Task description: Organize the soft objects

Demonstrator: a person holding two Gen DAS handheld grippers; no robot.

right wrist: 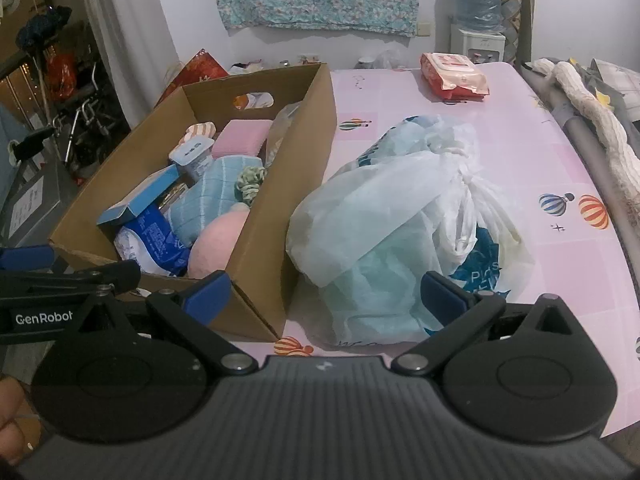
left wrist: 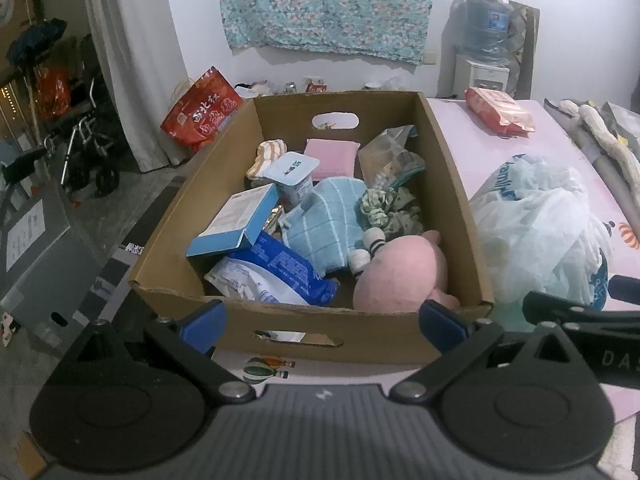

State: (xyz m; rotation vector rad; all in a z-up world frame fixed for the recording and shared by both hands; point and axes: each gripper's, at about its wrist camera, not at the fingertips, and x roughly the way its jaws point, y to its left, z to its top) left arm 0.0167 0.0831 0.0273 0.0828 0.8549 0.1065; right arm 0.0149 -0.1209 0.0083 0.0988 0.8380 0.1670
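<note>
We hold our left gripper (left wrist: 322, 320) spread wide and empty just before the near wall of the cardboard box (left wrist: 452, 184); our right gripper (right wrist: 326, 296) is equally wide, empty, facing the white plastic bag (right wrist: 400, 208) beside the box. Inside the box lie a pink plush toy (left wrist: 404, 272), a blue towel (left wrist: 328, 224), a green scrunchie (left wrist: 376, 202), and what may be a striped sock (left wrist: 266, 156).
</note>
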